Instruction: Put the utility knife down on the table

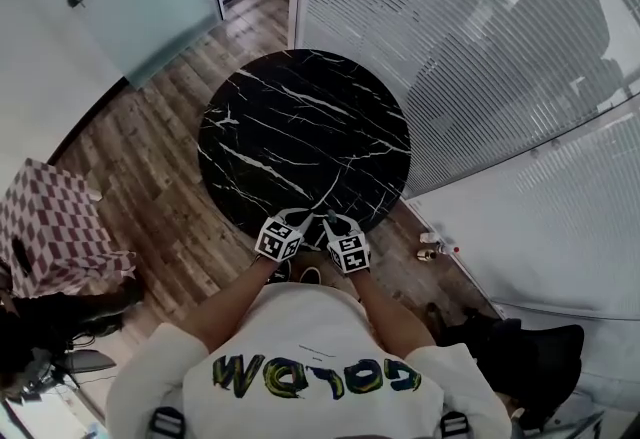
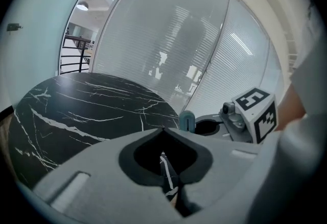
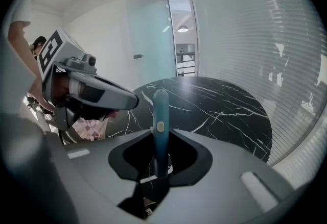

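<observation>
Not done yet. My right gripper point(image 3: 160, 139) is clamped on the blue utility knife point(image 3: 160, 105), up over the near edge of the black marble surface point(image 1: 300, 127) and, I think, not touching it. The left gripper point(image 2: 163, 130), just beside the knife, is closed with nothing in it. The set-down and release are left.
</observation>
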A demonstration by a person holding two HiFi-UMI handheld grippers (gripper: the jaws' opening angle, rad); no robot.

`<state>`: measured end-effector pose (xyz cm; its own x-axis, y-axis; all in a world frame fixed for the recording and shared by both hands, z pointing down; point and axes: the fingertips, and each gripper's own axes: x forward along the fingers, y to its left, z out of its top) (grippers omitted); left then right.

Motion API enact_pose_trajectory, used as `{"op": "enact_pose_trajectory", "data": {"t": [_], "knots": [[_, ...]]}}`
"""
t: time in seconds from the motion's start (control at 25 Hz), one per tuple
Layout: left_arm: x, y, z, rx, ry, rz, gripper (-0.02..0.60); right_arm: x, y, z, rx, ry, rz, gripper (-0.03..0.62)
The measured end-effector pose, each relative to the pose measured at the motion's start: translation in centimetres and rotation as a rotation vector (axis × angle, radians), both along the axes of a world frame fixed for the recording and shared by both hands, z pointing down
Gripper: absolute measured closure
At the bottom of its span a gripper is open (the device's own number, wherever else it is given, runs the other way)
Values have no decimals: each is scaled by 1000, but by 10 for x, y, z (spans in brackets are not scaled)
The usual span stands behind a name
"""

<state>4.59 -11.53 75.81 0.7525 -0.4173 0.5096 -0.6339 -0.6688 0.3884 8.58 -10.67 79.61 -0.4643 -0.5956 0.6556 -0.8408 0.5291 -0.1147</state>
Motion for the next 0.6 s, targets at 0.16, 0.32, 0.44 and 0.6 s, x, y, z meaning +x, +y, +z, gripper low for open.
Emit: {"op": "enact_pose_trajectory", "data": {"t": [0.16, 0.32, 0.44, 0.6], "knots": [[2, 1, 13, -32, -26, 7, 581, 3, 2, 13, -52, 22, -5, 522], [4, -1, 29, -74, -42, 5, 581, 6, -2, 24, -86, 37, -2, 522], [5, -2, 41, -93, -70, 8, 581, 4, -2, 30, -104, 46, -7, 522], [6, -1, 53, -118, -93, 10, 581, 1, -3, 38, -138, 58, -7, 522]]}}
